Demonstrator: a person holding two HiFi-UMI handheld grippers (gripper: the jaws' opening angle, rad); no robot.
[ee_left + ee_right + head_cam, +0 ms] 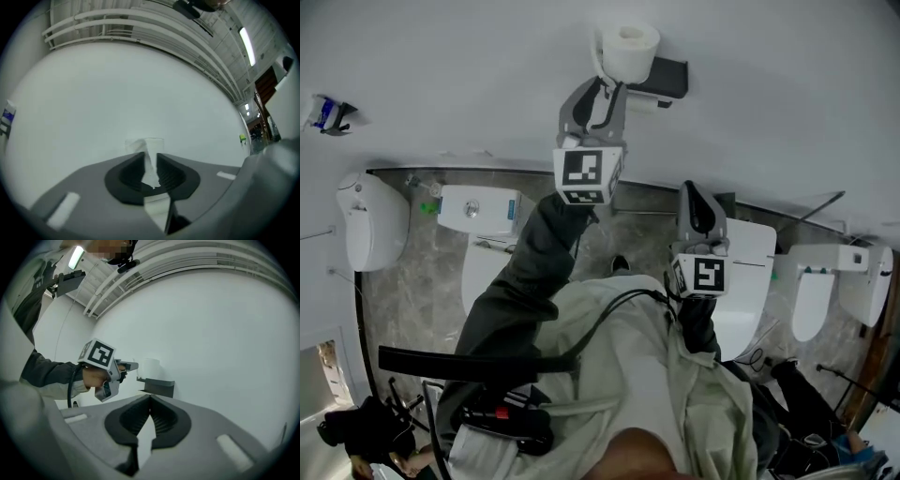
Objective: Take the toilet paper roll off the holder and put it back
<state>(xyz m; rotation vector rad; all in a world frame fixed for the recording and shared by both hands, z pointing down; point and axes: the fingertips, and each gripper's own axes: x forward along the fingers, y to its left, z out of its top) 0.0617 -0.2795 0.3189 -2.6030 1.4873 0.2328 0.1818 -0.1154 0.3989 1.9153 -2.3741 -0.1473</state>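
Observation:
The white toilet paper roll (630, 47) stands upright on a dark holder (668, 77) fixed to the white wall. My left gripper (603, 77) reaches up to the roll's left side. In the left gripper view the jaws (151, 164) are pinched together on a fold of the roll's white paper (149, 146). The right gripper view shows the same roll (150, 367) on its holder (159, 386), with the left gripper (127, 365) at its left edge. My right gripper (688, 190) hangs lower and to the right, shut (150, 401), with nothing in it.
Below the wall stand several white toilets, one at the left (483, 211) and one at the right (750, 272), on grey stone flooring (422, 281). A blue-and-white fitting (328, 112) sits on the wall at the far left.

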